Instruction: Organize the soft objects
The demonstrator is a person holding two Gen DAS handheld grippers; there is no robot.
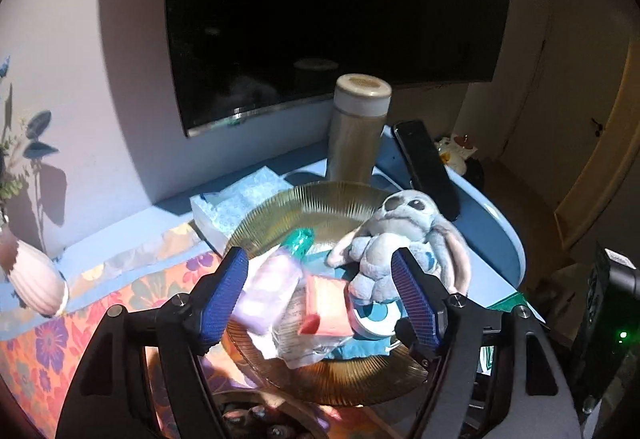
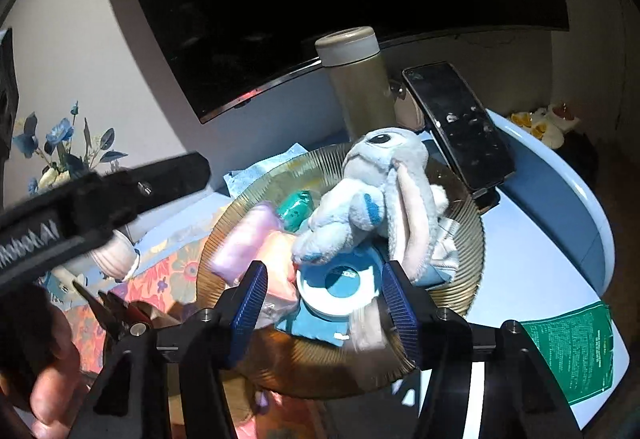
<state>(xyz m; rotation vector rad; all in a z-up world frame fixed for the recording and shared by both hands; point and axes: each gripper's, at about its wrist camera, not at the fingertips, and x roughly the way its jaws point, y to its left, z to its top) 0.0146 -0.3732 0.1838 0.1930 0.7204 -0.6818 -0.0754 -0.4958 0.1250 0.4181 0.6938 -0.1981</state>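
An amber ribbed glass plate (image 1: pixel 320 195) (image 2: pixel 468 239) sits on the blue table. It holds a grey-blue plush toy (image 1: pixel 400 235) (image 2: pixel 372 191), a lilac soft packet (image 1: pixel 268 287) (image 2: pixel 244 243), a pink packet (image 1: pixel 326 303) (image 2: pixel 280 259), a teal wrapped item (image 1: pixel 300 241) (image 2: pixel 296 209) and a white ring (image 1: pixel 376 319) (image 2: pixel 340 287) on a blue cloth (image 2: pixel 316 327). My left gripper (image 1: pixel 320 291) hovers open over the plate's near side, lilac packet by one finger, plush by the other. My right gripper (image 2: pixel 326 291) is open around the white ring without pressing it.
Behind the plate stand a beige flask (image 1: pixel 358 131) (image 2: pixel 356 79) and a leaning black phone (image 1: pixel 424 167) (image 2: pixel 460 127), with a dark screen on the wall. A tissue pack (image 1: pixel 236 207), a white vase (image 1: pixel 36 283), pliers (image 2: pixel 116 311) and a green sheet (image 2: pixel 572 351) lie around.
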